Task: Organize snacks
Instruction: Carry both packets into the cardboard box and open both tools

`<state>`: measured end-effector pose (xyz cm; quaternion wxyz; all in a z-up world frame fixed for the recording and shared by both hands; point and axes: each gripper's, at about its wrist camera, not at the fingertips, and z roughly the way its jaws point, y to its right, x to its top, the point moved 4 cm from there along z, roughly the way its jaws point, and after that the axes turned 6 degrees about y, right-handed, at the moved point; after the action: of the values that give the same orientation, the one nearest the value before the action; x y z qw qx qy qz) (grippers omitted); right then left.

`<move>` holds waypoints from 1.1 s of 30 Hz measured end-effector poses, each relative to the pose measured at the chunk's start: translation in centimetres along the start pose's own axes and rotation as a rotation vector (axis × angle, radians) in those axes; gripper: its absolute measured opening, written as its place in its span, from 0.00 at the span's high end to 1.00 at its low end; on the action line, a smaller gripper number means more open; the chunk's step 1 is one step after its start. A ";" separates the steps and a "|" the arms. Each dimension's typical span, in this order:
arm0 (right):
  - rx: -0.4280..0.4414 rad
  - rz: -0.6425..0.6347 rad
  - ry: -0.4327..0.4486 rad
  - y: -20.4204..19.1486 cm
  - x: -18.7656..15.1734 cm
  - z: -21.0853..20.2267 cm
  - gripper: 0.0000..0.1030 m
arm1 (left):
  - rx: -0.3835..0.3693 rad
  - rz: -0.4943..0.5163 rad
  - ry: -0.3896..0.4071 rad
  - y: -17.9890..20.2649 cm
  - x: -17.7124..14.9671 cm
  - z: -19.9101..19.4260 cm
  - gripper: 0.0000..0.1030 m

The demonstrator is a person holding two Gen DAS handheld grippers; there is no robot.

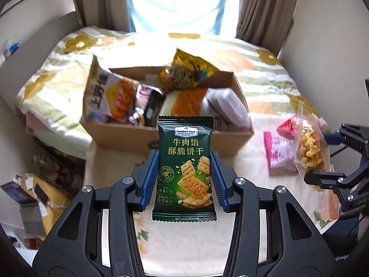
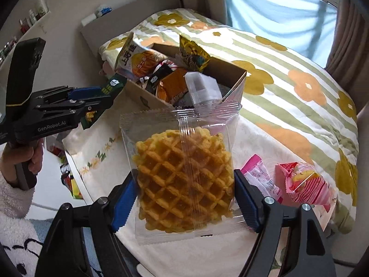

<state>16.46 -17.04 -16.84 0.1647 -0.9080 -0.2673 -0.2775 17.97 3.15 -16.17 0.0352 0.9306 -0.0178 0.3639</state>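
My left gripper [image 1: 184,168] is shut on a dark green cracker packet [image 1: 185,161] and holds it upright above the white cloth, just in front of the cardboard box [image 1: 120,136]. The box holds several snack bags. My right gripper [image 2: 185,191] is shut on a clear waffle packet [image 2: 182,173], held above the cloth to the right of the box [image 2: 136,94]. The left gripper [image 2: 96,99] with the green packet [image 2: 113,85] shows at the box's left corner in the right wrist view. The waffle packet [image 1: 309,152] shows at the right in the left wrist view.
A pink packet [image 2: 263,177] and a red-pink wrapped snack [image 2: 304,184] lie on the cloth [image 2: 101,143] to the right. The pink packet [image 1: 276,152] also shows in the left wrist view. A flowered striped bedspread [image 2: 288,53] lies behind the box. Clutter sits on the floor at left [image 1: 34,196].
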 end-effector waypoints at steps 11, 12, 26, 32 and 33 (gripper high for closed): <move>-0.066 0.215 0.111 -1.9 8.0 2.2 0.27 | -0.033 0.046 0.020 -6.2 8.3 3.9 0.60; -0.074 0.234 0.115 -2.0 8.7 2.7 0.27 | -0.041 0.052 0.015 -6.6 8.8 4.5 0.60; -0.106 0.438 0.081 -0.5 11.3 7.6 0.27 | -0.134 0.105 -0.070 -7.8 10.0 12.6 0.00; -0.103 0.449 0.057 -0.2 11.6 8.2 0.27 | -0.131 0.116 -0.093 -8.4 8.1 11.8 0.00; -0.099 0.451 0.052 -0.3 11.7 8.4 0.27 | -0.133 0.109 -0.096 -8.6 7.8 11.5 0.00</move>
<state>27.99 -8.49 -16.51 0.1846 -0.9442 -0.0393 -0.2698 31.97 10.75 -19.76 0.0761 0.9402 -0.0942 0.3185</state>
